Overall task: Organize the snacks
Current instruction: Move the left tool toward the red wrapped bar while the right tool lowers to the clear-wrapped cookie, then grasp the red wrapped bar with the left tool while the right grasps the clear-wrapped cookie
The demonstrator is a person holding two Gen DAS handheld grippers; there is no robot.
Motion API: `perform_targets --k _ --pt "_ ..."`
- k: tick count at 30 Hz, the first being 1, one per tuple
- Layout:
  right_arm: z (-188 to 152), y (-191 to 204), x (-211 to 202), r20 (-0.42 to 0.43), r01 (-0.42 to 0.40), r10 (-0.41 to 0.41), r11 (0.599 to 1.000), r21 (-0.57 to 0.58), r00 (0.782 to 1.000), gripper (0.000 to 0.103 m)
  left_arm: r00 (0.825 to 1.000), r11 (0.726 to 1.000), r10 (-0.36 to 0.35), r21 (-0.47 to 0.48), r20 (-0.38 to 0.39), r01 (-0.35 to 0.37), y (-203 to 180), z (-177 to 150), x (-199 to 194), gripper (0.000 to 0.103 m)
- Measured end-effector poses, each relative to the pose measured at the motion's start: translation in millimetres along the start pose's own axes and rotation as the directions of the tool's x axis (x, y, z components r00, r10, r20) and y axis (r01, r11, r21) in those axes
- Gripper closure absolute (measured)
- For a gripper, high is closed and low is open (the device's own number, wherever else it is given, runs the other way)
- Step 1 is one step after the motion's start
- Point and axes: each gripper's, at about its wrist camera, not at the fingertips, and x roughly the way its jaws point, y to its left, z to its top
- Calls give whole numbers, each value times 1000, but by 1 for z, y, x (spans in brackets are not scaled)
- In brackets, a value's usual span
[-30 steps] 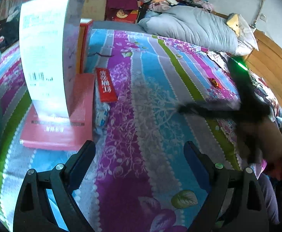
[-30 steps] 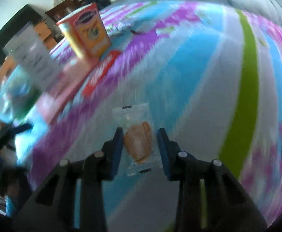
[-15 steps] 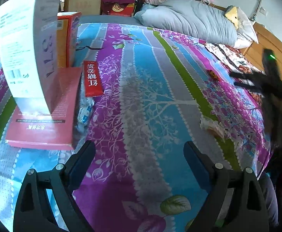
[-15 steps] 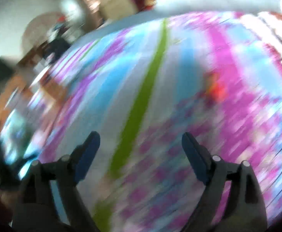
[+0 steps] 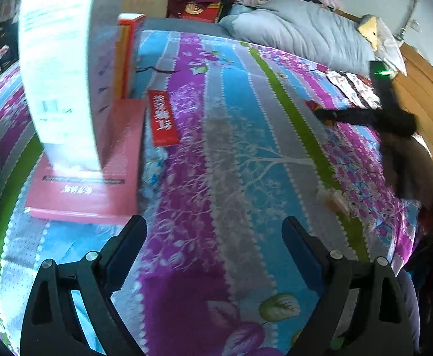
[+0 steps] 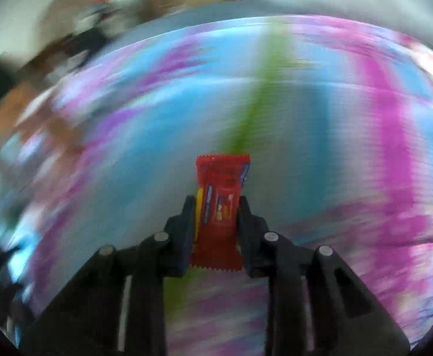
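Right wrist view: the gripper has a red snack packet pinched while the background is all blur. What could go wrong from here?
1. The right gripper holds the red snack packet only by its side edges, and the smeared bedspread suggests a fast swing; it might slip out.
2. The tall white box stands on a red box; a nudge may topple it.

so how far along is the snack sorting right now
Done, apparently: boxes stacked at the left, white box on the pink box. In hand: right gripper shut on a red snack packet. Left: clear-wrapped snack lies loose on the bedspread; left gripper is open, empty.
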Motion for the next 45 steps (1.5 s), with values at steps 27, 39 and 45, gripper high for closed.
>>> perform_targets --k 27,39,45 --pt "-114 124 19 -87 88 -112 965 -247 990 39 983 993 102 78 -153 -90 -29 -6 49 24" --pt "-131 58 -77 83 199 -197 980 -20 977 38 1000 1000 19 23 3 -19 -31 -1 7 20" --pt "-139 37 -78 48 197 -196 980 -11 979 38 997 996 -71 61 -23 72 -59 -4 36 20"
